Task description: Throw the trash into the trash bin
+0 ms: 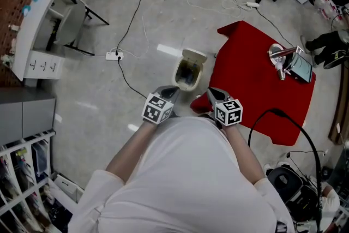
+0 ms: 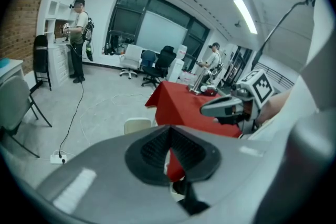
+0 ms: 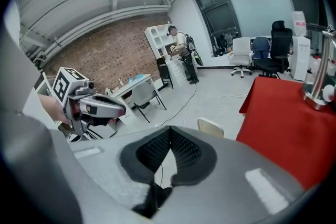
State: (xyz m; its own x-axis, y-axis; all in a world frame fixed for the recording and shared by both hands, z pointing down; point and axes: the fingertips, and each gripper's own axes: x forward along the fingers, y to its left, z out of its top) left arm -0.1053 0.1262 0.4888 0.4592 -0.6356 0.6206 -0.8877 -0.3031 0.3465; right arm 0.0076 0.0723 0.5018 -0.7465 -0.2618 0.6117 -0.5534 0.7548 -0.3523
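**Head view.** Trash bin [image 1: 187, 75] on the grey floor [image 1: 125, 13], lid [image 1: 194, 55] tipped up and back. Dark contents inside, too small to make out. Just to its right, the corner of a table [image 1: 256, 90] draped in a red cloth, with a silvery metal vessel [image 1: 278, 57] near its far edge. Left gripper [image 1: 171, 91] and right gripper [image 1: 212, 93] side by side in front of the person's body, both pointing toward the bin. Left one just short of the bin's near side, right one at the near corner of the cloth, neither touching the bin. Farther left on the floor, a white power strip [image 1: 114, 55] with its cable. At the left edge, a white shelf unit [image 1: 35, 35].

**Left gripper view.** Black pads [image 2: 152, 152] pressed together at the tips, closed on nothing. Only red cloth visible through the narrow slit lower down. Pale bin lid just above the jaws, right gripper off to the right, pointing the same way. Far back on the left, a person [image 2: 79, 39] at the shelf unit. Office chairs [image 2: 160, 63] by the windows.

**Right gripper view.** Closed as well and empty, pads meeting at the tips, bare floor behind the slit. Bin lid just above the jaws, left gripper at the left, red-draped table and metal vessel at the right. Brick wall [image 3: 105, 55] beyond.
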